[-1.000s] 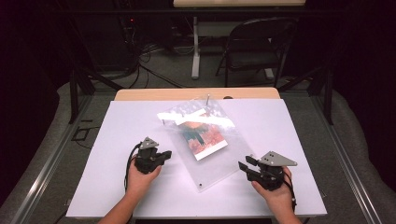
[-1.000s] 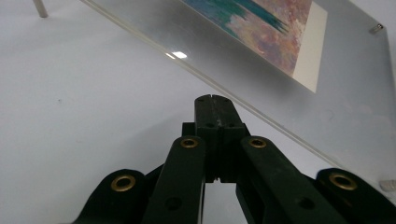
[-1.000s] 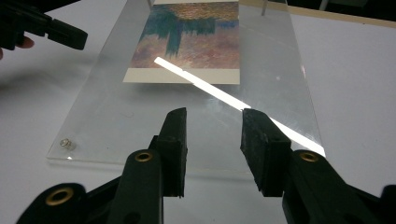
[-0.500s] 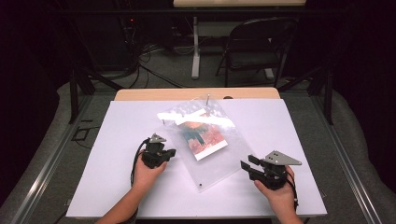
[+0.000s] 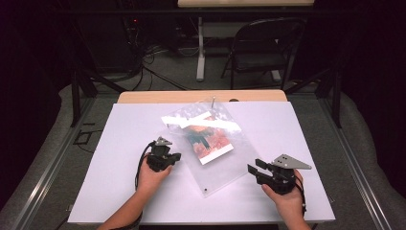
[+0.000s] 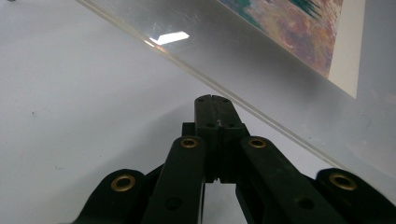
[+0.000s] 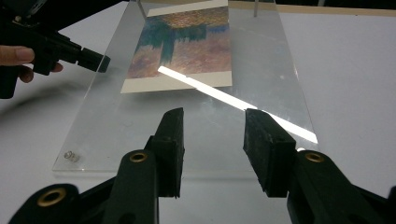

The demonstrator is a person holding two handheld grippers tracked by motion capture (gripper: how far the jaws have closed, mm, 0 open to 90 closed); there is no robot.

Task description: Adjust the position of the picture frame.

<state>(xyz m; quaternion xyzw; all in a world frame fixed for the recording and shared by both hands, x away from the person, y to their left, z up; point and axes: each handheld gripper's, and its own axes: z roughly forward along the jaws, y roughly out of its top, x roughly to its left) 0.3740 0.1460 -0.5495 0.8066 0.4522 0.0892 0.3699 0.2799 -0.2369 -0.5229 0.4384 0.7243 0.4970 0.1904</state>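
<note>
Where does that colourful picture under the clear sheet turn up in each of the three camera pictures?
High view: the colourful picture lies mid-table, between the two tools.
Left gripper view: its corner fills the top right.
Right gripper view: top centre, beyond the open jaws.
Shared landmark: the clear sheet over it.

Grippers: two, the left gripper point(image 5: 163, 157) and the right gripper point(image 5: 268, 173)
Hands: two, the left hand point(image 5: 152, 176) and the right hand point(image 5: 285, 195)
Clear panels: one panel point(image 5: 225, 160)
Pictures: one picture point(image 5: 207, 140) under the panel
Studs: two told, one stud point(image 5: 206, 189) at the near corner, one post point(image 5: 213, 100) at the far edge
Tables: one table point(image 5: 119, 143)
Chairs: one chair point(image 5: 261, 48)
</note>
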